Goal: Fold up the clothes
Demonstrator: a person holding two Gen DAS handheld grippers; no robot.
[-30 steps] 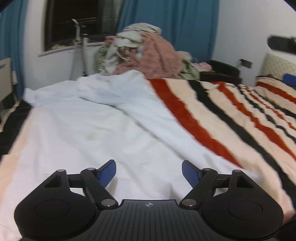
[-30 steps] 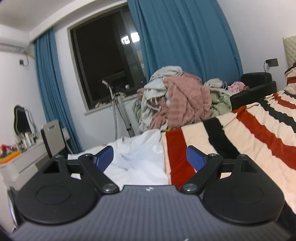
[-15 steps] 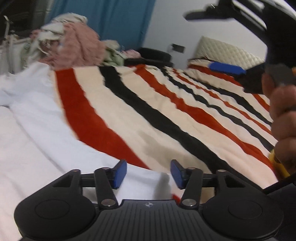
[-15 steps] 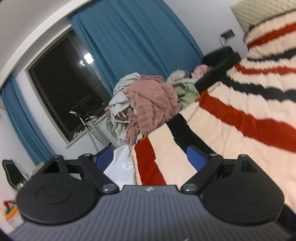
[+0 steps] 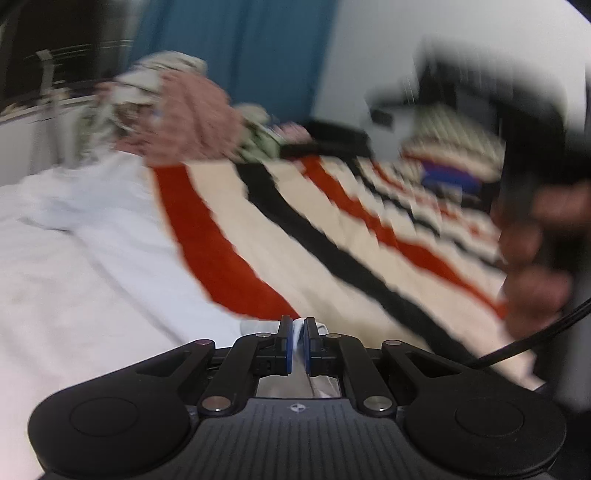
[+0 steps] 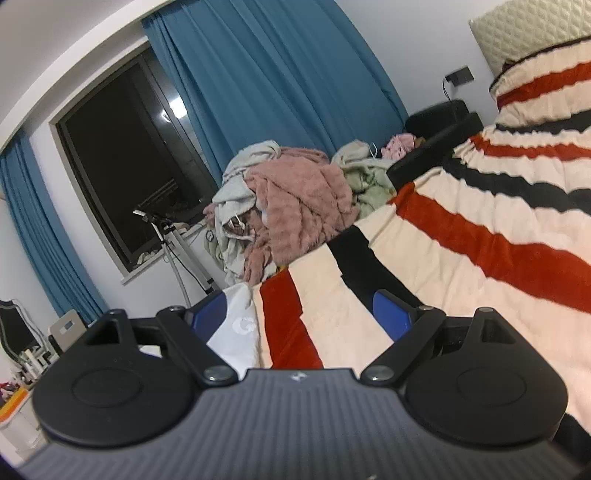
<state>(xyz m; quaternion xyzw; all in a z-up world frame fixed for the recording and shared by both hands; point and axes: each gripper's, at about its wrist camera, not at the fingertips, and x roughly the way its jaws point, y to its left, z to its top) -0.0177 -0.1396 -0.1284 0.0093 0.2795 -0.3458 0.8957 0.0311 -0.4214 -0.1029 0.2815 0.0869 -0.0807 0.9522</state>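
A white garment (image 5: 92,266) lies spread on the left part of the bed, over a striped blanket (image 5: 332,229). My left gripper (image 5: 298,341) sits at the garment's right corner. Its jaws are closing and stand almost together, with a fold of the white cloth pinched between the blue pads. The view is blurred by motion. My right gripper (image 6: 299,314) hovers low over the blanket, open, with nothing between its fingers. A white garment edge (image 6: 236,325) shows by its left finger. In the left wrist view the right gripper (image 5: 450,177) appears blurred at the right, held by a hand (image 5: 532,266).
A heap of clothes (image 6: 295,199) with a pink fleece on top is piled at the bed's far end, before blue curtains (image 6: 266,81) and a dark window (image 6: 122,177). A black chair (image 6: 439,122) stands at the back right. A pillow (image 6: 532,33) lies at the head.
The left gripper's jaws went from wide open to nearly together, pinching the white garment's corner, as the view swung right then back left. The right gripper rolled and sank toward the blanket, staying open.
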